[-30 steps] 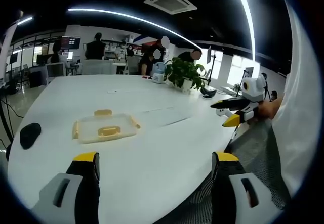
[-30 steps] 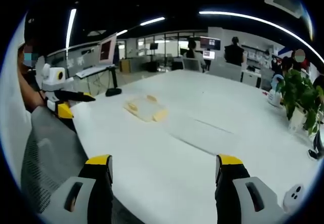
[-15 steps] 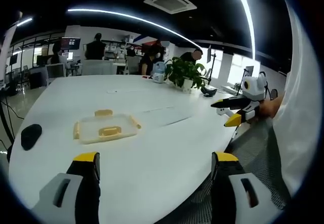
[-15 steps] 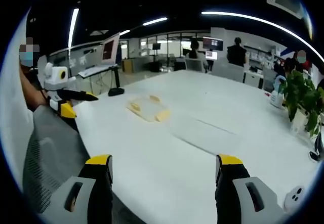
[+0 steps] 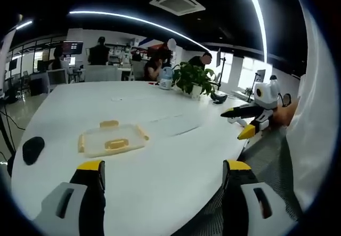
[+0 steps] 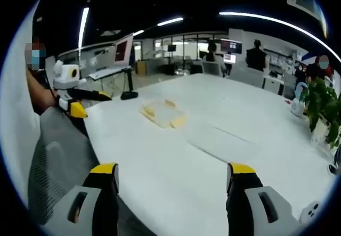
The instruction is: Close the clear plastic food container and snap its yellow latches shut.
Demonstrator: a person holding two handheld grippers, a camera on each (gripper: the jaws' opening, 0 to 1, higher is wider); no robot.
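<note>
The clear plastic food container (image 5: 109, 140) lies flat on the white table (image 5: 181, 151), left of centre, with yellow latches along its sides. In the right gripper view the container (image 6: 162, 114) sits far out on the table. My left gripper (image 5: 163, 168) hangs open over the table's near edge, well short of the container and holding nothing. My right gripper (image 6: 173, 168) is also open and empty, over the near part of the table. Each gripper appears in the other's view, held beside the table edge: the right gripper (image 5: 244, 121) and the left gripper (image 6: 80, 102).
A black mouse (image 5: 32, 148) lies left of the container. A potted plant (image 5: 193, 79) stands at the far side. A monitor on a stand (image 6: 123, 55) is beyond the table. A grey mesh chair (image 6: 56, 161) sits by the near edge. People sit in the background.
Both cameras shifted slightly. The container lies where it was. Both grippers stay open and have closed little distance to it.
</note>
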